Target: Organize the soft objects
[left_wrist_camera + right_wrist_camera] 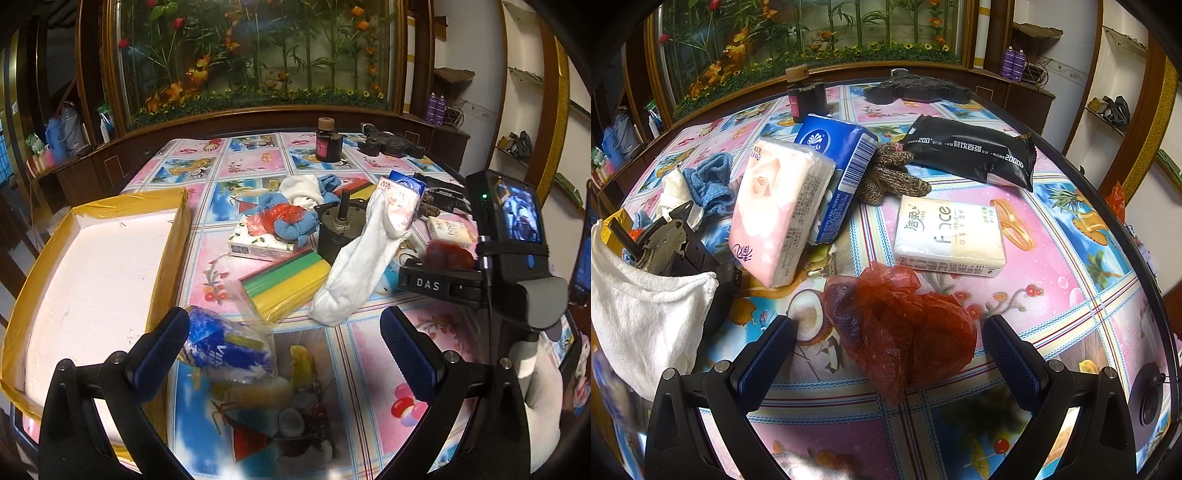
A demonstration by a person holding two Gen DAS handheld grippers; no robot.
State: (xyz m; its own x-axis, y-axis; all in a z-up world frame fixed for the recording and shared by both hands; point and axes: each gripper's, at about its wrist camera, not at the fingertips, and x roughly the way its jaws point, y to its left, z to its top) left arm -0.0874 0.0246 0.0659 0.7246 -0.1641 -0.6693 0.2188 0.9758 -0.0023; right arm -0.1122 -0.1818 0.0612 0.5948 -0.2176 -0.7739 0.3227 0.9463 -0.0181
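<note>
Tablecloth (pixel 1071 258): floral, cluttered | backdrop: planted glass case (pixel 255 55) | both tongs: spread, empty

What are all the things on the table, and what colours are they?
tray: 1, white with yellow taped rim, table's left
white sock: 1, draped over a dark metal motor
tissue packs: 3, pink, blue, white, centre
black packet: 1, far right
red plastic bag: 1, between the right gripper's fingers
brown knit glove: 1, behind the white pack
blue cloth: 1, far left
yellow-green sponge: 1, in clear wrap
blue-white wrapped bag: 1, by left fingers
dark jar: 1, far edge
left gripper: open, empty
right gripper: open around the bag
</note>
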